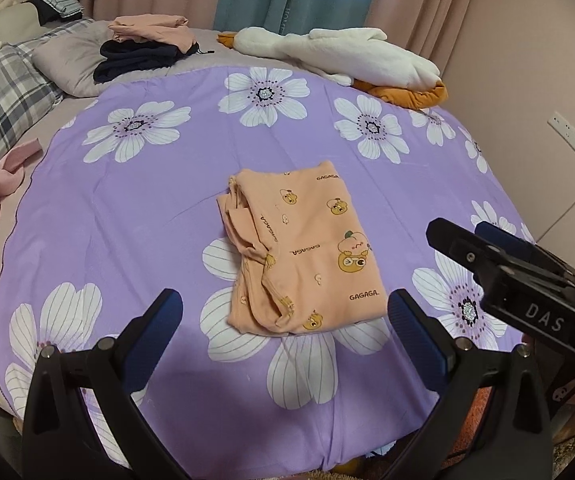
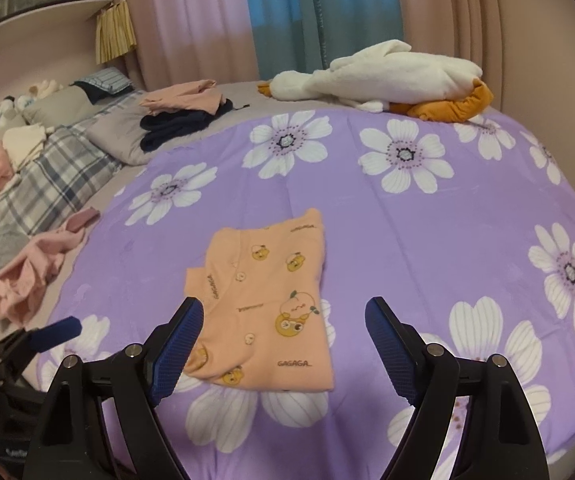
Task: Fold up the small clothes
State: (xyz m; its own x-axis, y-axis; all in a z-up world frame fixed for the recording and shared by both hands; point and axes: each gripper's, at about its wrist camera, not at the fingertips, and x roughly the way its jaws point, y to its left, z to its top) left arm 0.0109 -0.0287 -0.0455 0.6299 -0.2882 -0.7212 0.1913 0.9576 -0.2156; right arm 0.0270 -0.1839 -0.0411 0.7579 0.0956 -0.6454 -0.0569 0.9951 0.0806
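A folded peach garment lies flat on the purple floral bedspread, at twelve o'clock from the left gripper, whose jaws gape empty; the right gripper, likewise spread, hangs apparently clear above its near edge.

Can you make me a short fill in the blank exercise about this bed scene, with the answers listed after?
1. The folded orange garment lies on a purple cover printed with white ____.
2. Both the left gripper and the right gripper are ____, holding nothing.
3. The word printed on the garment is ____.
4. The white plush goose has ____ feet.

Answers: flowers; open; GAGAGA; orange
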